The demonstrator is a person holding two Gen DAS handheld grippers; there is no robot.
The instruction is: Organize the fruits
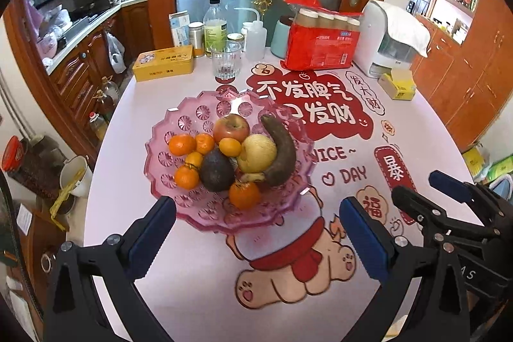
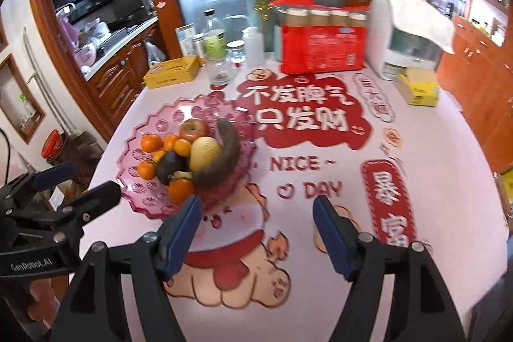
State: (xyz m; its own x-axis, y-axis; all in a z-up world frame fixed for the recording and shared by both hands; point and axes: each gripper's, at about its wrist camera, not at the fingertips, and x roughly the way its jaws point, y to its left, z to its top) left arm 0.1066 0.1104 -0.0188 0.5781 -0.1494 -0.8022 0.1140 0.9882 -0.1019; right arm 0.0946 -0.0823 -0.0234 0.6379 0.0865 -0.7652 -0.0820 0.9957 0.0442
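Both tools, left [image 1: 256, 233] and right [image 2: 256, 233], released and empty before pink bowl [image 1: 160, 156] of fruit [image 1: 231, 156].

Fruits [image 1: 237, 153] heaped in the pink scalloped bowl [image 1: 192, 213] on the table [image 1: 192, 294]

the fruit bowl [image 1: 166, 130] looks like glossy pink transparent plastic with cut patterns. the tablecloth [image 1: 198, 278] is smooth and a little shiny. the drinking glass [image 1: 226, 60] at the upper middle is clear glass. the yellow tin [image 1: 163, 63] seems painted metal. the cabinets [image 1: 474, 79] at the right are polished wood.
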